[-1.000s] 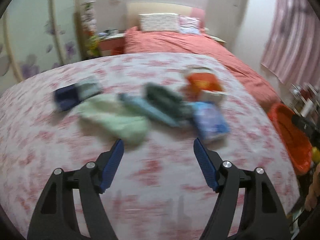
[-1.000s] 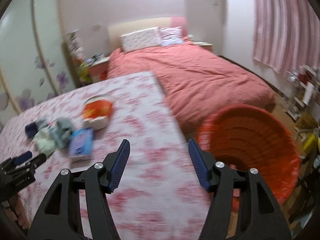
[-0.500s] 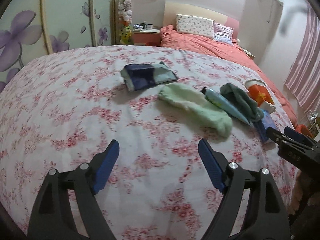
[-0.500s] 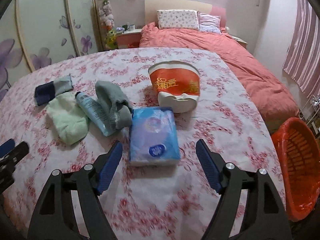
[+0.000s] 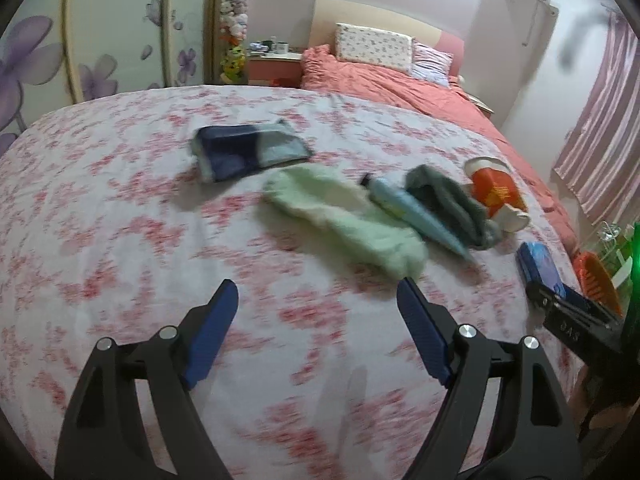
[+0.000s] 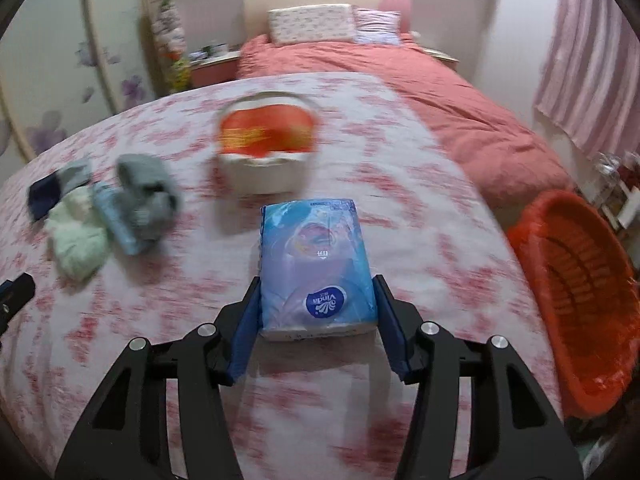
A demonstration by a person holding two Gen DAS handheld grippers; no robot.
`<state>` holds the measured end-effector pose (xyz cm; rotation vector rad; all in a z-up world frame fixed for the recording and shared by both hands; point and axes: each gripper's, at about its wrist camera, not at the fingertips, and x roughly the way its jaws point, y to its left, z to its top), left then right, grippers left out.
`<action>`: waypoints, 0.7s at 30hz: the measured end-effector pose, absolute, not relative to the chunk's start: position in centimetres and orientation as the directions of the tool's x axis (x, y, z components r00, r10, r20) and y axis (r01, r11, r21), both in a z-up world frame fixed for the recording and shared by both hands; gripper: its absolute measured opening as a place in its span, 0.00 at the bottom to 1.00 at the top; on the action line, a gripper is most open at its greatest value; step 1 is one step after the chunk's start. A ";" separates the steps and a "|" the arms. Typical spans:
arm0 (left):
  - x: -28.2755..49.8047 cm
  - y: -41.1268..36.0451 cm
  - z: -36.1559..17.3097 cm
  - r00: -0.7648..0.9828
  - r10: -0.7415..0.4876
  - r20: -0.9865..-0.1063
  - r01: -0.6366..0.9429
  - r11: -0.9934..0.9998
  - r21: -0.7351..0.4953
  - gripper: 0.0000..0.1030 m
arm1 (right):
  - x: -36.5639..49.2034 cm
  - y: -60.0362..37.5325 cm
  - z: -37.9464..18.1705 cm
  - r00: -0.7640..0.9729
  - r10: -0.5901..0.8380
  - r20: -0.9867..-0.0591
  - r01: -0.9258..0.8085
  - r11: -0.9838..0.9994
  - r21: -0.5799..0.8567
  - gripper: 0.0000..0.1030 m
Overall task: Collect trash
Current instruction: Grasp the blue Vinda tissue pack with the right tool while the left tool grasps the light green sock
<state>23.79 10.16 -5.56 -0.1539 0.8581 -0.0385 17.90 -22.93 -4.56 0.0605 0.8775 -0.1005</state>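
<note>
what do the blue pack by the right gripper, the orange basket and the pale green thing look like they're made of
Blue pack: thin glossy plastic film, judging by the sheen and printed logo; probably a soft tissue pack.
Orange basket: moulded plastic, semi-gloss, with slotted ribbed walls.
Pale green thing: soft fuzzy fabric, matte and limp on the bedspread; likely a fleece sock or cloth, though blur leaves that open.

From my seat I count one tissue pack (image 6: 316, 264), one noodle cup (image 6: 267, 148), one tube (image 5: 412, 210), three cloths (image 5: 348, 220) (green, grey, navy), one orange basket (image 6: 576, 300), two pillows (image 6: 310, 24).
</note>
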 end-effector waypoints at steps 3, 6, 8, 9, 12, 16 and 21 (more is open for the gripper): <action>24.9 8.3 -5.8 0.649 -0.101 -0.754 -0.013 0.990 -0.143 0.78 | 17.6 -24.5 -4.6 0.628 -0.079 -0.774 0.151 0.988 0.022 0.52; 26.3 6.9 -6.2 0.638 -0.091 -0.765 -0.017 0.991 -0.132 0.77 | 17.6 -25.2 -4.8 0.627 -0.058 -0.777 0.157 0.986 0.053 0.53; 27.1 6.4 -6.6 0.630 -0.075 -0.773 -0.030 0.992 -0.121 0.73 | 17.7 -25.0 -4.9 0.626 -0.061 -0.777 0.155 0.987 0.048 0.53; 27.7 6.3 -6.8 0.623 -0.064 -0.780 -0.039 0.993 -0.114 0.70 | 17.7 -25.0 -5.0 0.626 -0.060 -0.777 0.154 0.987 0.048 0.53; 28.6 6.7 -7.4 0.601 -0.050 -0.797 -0.072 0.991 -0.116 0.65 | 17.5 -25.1 -5.1 0.627 -0.053 -0.777 0.153 0.987 0.056 0.53; 28.5 7.8 -7.3 0.602 -0.035 -0.798 -0.081 0.991 -0.104 0.60 | 17.6 -25.3 -5.0 0.627 -0.052 -0.777 0.152 0.987 0.057 0.53; 27.8 9.7 -7.2 0.602 -0.049 -0.797 -0.067 0.992 -0.112 0.32 | 17.6 -25.2 -5.1 0.627 -0.053 -0.778 0.153 0.987 0.056 0.54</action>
